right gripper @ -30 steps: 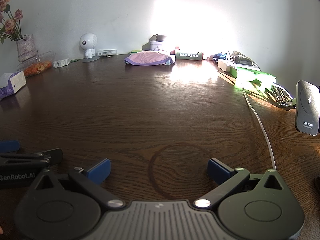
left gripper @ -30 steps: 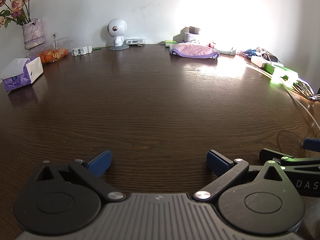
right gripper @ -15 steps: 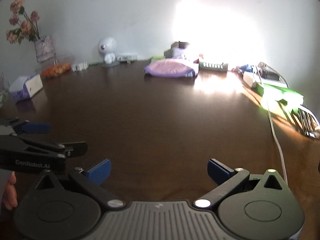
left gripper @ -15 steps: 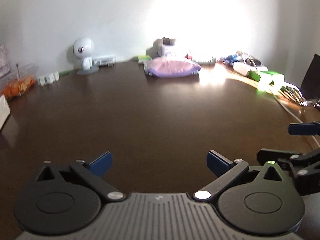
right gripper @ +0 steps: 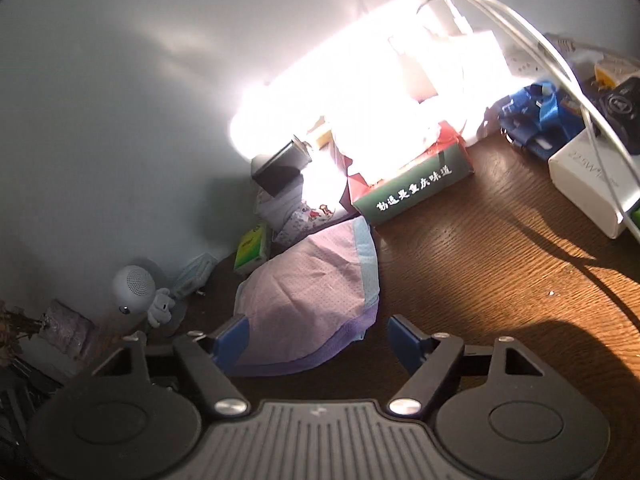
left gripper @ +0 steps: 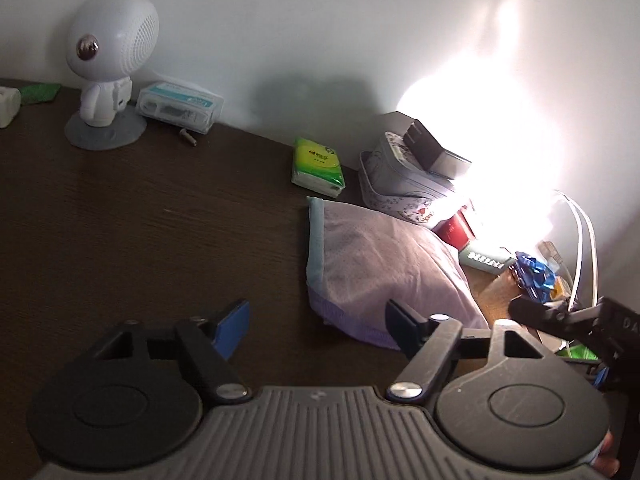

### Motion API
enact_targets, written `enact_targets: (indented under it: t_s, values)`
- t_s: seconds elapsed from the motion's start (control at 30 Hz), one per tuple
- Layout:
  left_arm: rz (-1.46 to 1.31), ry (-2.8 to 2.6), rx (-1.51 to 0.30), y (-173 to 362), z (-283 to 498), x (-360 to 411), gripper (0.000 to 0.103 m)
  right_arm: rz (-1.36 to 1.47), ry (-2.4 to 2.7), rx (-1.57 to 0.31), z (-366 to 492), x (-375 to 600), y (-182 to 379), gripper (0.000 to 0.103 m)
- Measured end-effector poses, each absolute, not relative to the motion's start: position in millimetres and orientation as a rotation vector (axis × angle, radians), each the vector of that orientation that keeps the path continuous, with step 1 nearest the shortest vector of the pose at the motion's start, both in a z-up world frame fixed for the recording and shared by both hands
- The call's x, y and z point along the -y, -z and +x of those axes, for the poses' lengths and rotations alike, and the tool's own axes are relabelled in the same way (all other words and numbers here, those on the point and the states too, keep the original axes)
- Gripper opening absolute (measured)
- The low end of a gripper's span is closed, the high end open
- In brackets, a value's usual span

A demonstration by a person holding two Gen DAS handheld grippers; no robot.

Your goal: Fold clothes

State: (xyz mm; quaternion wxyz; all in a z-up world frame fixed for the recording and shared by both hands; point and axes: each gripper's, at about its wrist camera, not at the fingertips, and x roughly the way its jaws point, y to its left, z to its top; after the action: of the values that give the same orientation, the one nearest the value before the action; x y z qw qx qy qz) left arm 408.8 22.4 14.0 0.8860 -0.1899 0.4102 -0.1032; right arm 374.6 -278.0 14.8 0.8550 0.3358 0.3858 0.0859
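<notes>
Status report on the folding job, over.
Left gripper and right gripper closing, nothing pinched yet. Purple garment bunched at table's back edge. Green box and floral pouch crowd it.

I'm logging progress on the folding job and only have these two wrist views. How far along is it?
Barely started. Done: both grippers have reached the purple garment, which lies bunched on the table near the wall. In hand: the left gripper and right gripper are closing, the right with the garment's hem between its fingers but not yet pinched. Left: gripping it, spreading it out and every fold.
</notes>
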Motion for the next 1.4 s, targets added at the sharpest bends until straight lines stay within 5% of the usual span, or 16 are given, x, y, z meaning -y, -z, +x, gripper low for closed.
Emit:
enact_targets:
  t_s: [0.03, 0.07, 0.1, 0.13, 0.43, 0.8, 1.1, 1.4]
  values:
    - [-0.415, 0.210, -0.871, -9, 419, -22, 0.032, 0.711, -0.163, -0.836, 385, 275, -7, 0.050]
    - [-0.441, 0.217, -0.881, -7, 426, -22, 0.004, 0.701, -0.155, -0.841, 392, 271, -3, 0.032]
    - [-0.475, 0.225, -0.869, -7, 429, -23, 0.003, 0.679, -0.154, -0.833, 396, 267, -2, 0.006]
    - [-0.503, 0.221, -0.835, -12, 428, -26, 0.003, 0.658, -0.153, -0.825, 400, 263, -1, 0.004]
    - [-0.511, 0.384, -0.422, -182, 343, -41, 0.003, 0.381, -0.360, -0.445, 323, 224, -168, 0.003]
    - [-0.317, 0.482, 0.096, -423, 66, -44, 0.003, 0.195, -0.440, 0.129, 51, 203, -409, 0.002]
    - [-0.232, 0.426, 0.182, -468, -60, -35, 0.003, 0.120, -0.392, 0.290, -99, 189, -458, 0.002]
    - [-0.201, 0.365, 0.027, -433, 14, -31, 0.003, 0.123, -0.337, 0.196, -55, 186, -431, 0.002]
